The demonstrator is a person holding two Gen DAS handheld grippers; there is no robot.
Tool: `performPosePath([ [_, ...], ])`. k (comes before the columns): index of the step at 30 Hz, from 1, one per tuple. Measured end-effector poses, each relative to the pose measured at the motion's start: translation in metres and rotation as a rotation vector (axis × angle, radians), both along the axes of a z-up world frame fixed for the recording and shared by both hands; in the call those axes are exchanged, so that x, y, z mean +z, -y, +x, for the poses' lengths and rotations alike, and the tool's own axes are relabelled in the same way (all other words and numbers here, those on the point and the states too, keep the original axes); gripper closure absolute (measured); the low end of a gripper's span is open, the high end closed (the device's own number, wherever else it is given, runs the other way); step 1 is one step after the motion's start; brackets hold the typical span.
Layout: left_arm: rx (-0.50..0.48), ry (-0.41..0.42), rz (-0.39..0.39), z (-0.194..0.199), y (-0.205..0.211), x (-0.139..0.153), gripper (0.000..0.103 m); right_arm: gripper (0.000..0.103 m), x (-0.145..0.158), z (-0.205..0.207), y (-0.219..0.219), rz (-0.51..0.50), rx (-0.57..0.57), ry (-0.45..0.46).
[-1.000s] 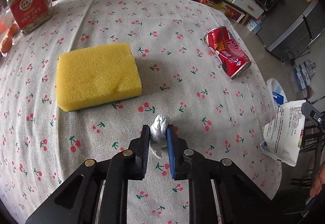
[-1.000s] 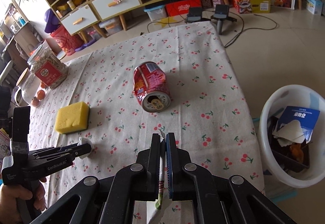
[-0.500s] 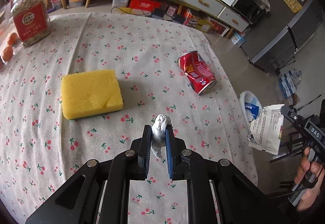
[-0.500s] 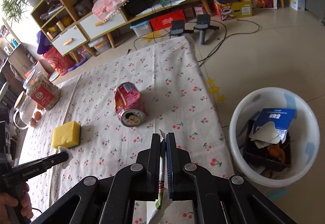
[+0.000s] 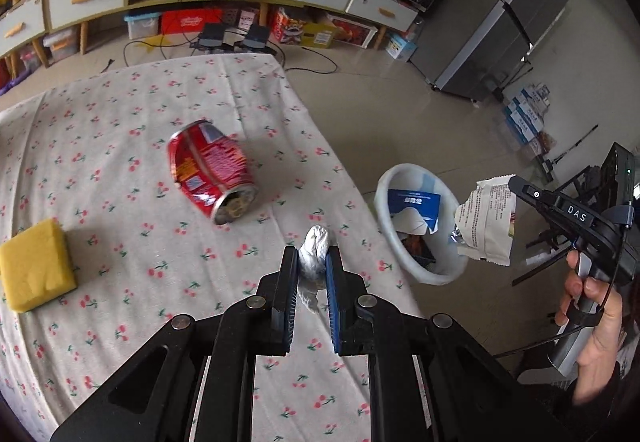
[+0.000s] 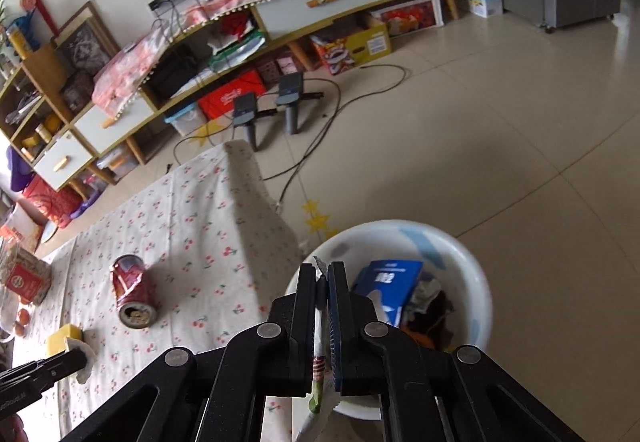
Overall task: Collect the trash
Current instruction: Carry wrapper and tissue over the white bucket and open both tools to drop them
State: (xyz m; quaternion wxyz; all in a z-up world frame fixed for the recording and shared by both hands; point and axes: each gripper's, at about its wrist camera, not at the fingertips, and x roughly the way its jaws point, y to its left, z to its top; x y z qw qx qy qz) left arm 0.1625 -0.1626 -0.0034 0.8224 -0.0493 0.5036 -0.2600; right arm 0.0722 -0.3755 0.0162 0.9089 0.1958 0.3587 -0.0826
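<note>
My left gripper (image 5: 313,262) is shut on a crumpled white tissue wad (image 5: 314,248), held above the right part of the cherry-print tablecloth (image 5: 120,161). My right gripper (image 6: 321,276) is shut on a thin white snack wrapper (image 6: 320,326), which hangs over the near rim of the white trash bin (image 6: 472,262). In the left wrist view that wrapper (image 5: 486,222) hangs beside the bin (image 5: 384,189), just right of it, from the right gripper (image 5: 516,183). A dented red can (image 5: 210,169) lies on its side on the cloth; the right wrist view shows the can (image 6: 132,292) too.
A yellow sponge (image 5: 36,266) lies at the cloth's left. A labelled jar (image 6: 24,274) stands at the table's far left. The bin holds a blue carton (image 6: 390,282) and other scraps. Cables and two black stands (image 6: 266,105) are on the tiled floor before a long low cabinet.
Both grippers have swung right toward the bin, each keeping its grip. The left one has risen from the cloth with the tissue; the right one with the wrapper has come over the bin's near rim.
</note>
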Motion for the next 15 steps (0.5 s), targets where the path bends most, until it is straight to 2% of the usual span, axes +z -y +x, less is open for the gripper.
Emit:
performPosePath([
  [7, -0.117, -0.022, -0.007, 0.011, 0.08, -0.01, 0.089, 0.093, -0.019, 0.009, 0.034, -0.01, -0.054, -0.04],
  [8, -0.133, -0.026, -0.008, 0.012, 0.091, -0.012, 0.089, 0.088, -0.023, 0.011, 0.039, 0.01, -0.059, -0.053],
  [9, -0.147, -0.029, -0.004, 0.013, 0.1, -0.015, 0.089, 0.073, -0.026, 0.011, 0.045, 0.032, -0.066, -0.061],
  [11, -0.167, -0.032, 0.002, 0.015, 0.117, -0.02, 0.089, 0.059, -0.028, 0.008, 0.056, 0.071, -0.089, -0.064],
  [13, -0.183, -0.039, 0.006, 0.018, 0.131, -0.026, 0.089, 0.057, -0.025, 0.002, 0.064, 0.093, -0.105, -0.054],
  [15, -0.194, -0.044, 0.013, 0.02, 0.144, -0.032, 0.089, 0.048, -0.022, -0.004, 0.07, 0.094, -0.109, -0.048],
])
